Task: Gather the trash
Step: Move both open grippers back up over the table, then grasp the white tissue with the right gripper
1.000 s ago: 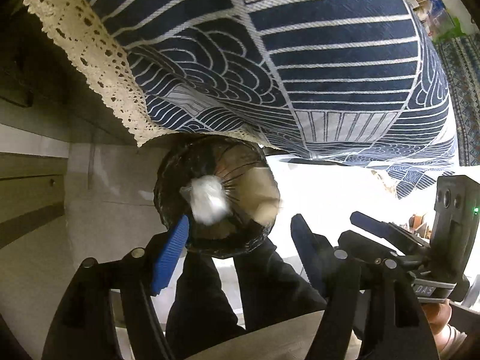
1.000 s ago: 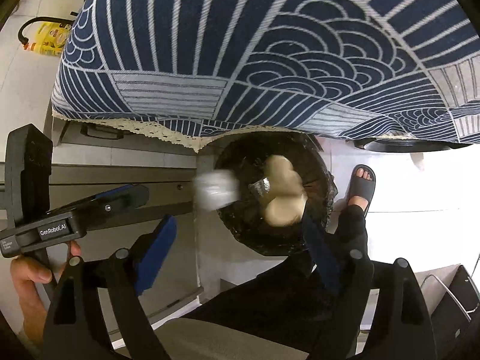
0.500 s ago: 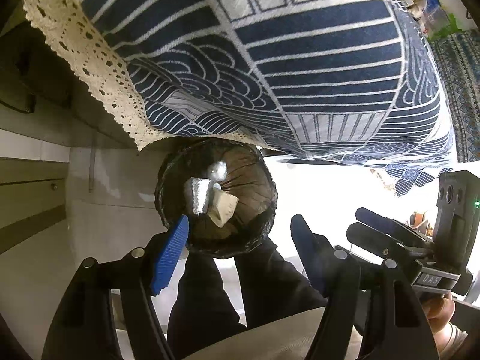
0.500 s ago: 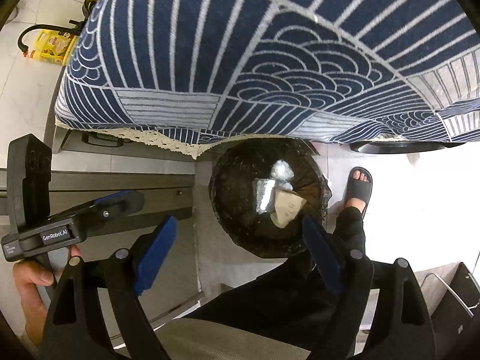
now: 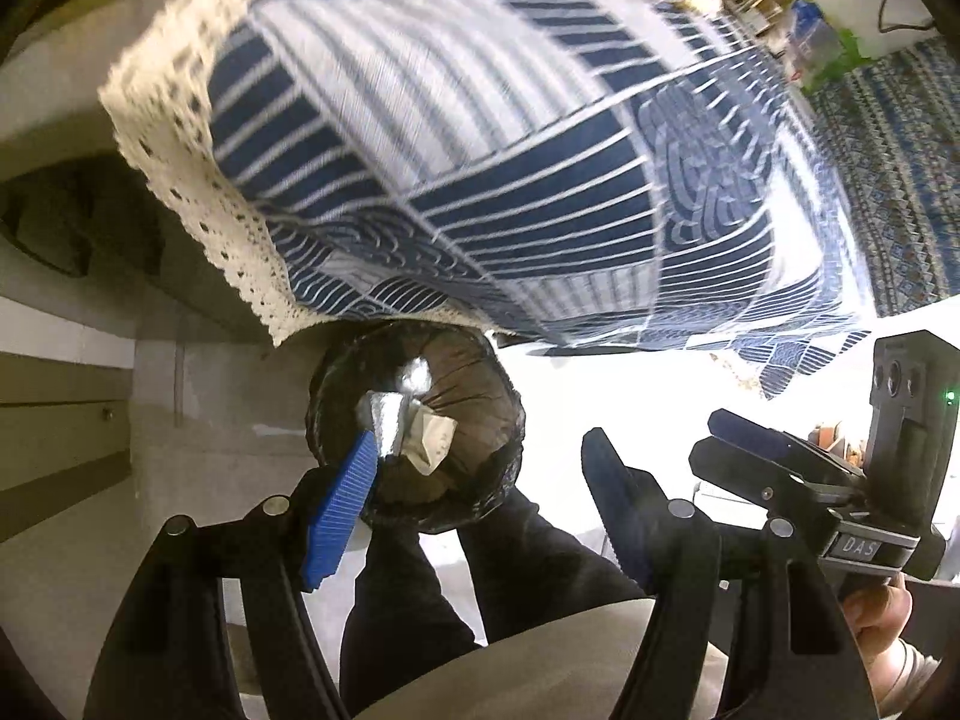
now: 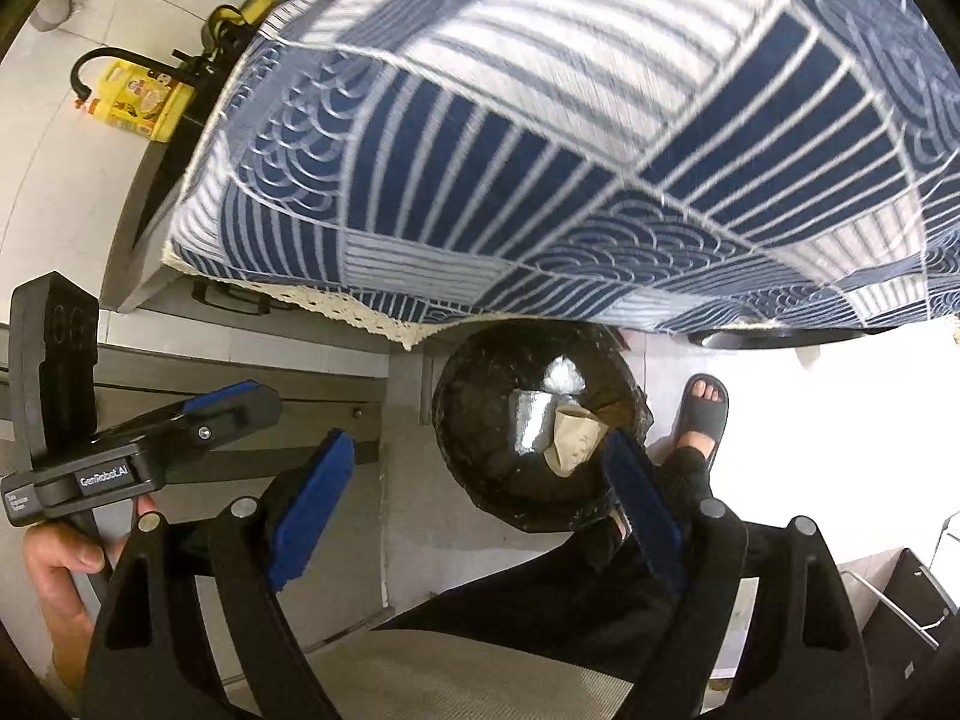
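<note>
Both grippers rose; tablecloth (image 5: 480,150) hides the bin's (image 5: 414,420) far rim.

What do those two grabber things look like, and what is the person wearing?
Each gripper, left and right, has a black frame with round silver bolts and two ribbed blue fingers. White lettering marks their black handles: "GenRobot.AI" on the left, "DAS" on the right. A green light glows on the right one. The person wears dark trousers and a dark slide sandal.
</note>
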### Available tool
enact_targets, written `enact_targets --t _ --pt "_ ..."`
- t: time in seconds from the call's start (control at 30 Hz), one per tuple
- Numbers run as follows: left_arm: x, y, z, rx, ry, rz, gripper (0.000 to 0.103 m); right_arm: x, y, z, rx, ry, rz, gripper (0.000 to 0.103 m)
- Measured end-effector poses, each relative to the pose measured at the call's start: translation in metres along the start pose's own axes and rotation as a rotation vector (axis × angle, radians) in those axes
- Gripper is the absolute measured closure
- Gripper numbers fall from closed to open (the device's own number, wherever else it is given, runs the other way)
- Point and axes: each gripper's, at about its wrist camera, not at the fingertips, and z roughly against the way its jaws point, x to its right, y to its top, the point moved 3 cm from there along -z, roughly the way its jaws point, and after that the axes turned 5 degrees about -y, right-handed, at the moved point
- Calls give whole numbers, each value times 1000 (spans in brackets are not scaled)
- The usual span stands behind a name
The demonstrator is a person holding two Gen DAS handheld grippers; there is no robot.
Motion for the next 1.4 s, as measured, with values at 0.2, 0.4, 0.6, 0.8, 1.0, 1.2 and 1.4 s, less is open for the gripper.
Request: enact_targets --t 0.2,0.4,0.6,0.8,1.0,1.2,1.4 --pt "13 0 25 45 -13 -36 35 -7 2 30 77 -8 -1 18" --pt "30 2 51 95 -36 -91 35 -6 4 62 148 -40 8 18" --pt "47 16 74 148 -43 -138 35 1 17 103 254 -82 18 18" --pt "63 34 94 212 -40 -158 35 4 54 143 347 -84 54 15" --pt "78 53 104 258 -16 -154 35 0 108 169 403 -44 133 6" --pt "90 76 108 308 29 -88 35 -2 164 181 429 2 227 5" --pt "102 100 98 310 87 -27 35 5 226 173 402 43 320 5"
